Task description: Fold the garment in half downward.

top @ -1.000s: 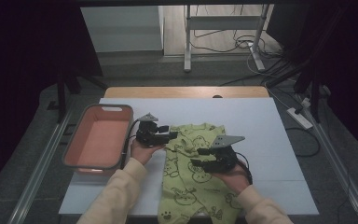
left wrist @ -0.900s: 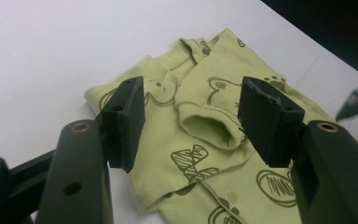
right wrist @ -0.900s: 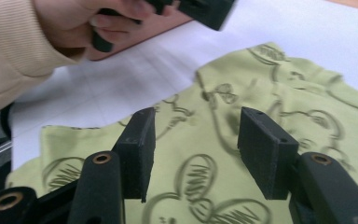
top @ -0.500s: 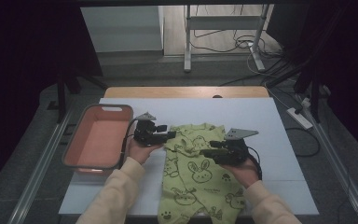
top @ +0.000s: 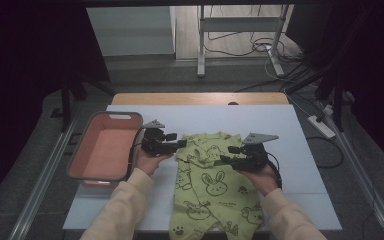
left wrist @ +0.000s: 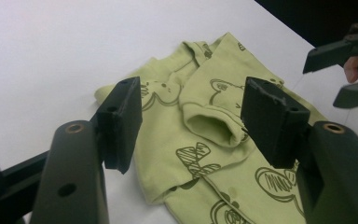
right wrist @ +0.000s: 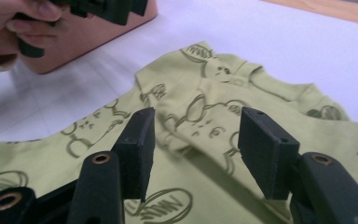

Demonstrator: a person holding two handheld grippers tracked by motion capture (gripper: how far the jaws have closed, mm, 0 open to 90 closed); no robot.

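While you hover: both of your grippers hang above the cloth.
Garment: soft lime-green cotton baby romper (top: 212,187) printed with dark bunnies lies flat mid-table, hem over the near edge.
Left gripper (top: 180,144): jaws spread, empty.
Right gripper (top: 226,160): jaws spread, empty.
Room: white table (top: 300,150) bare right; rounded pink plastic bin (top: 105,150) left.

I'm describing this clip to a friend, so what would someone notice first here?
The lime-green baby garment printed with bunnies, spread on the white table near its front edge, one sleeve folded in over the chest. A black gripper is poised at each side of it, left gripper and right gripper, jaws open and holding nothing. A salmon-pink tub sits at the table's left.
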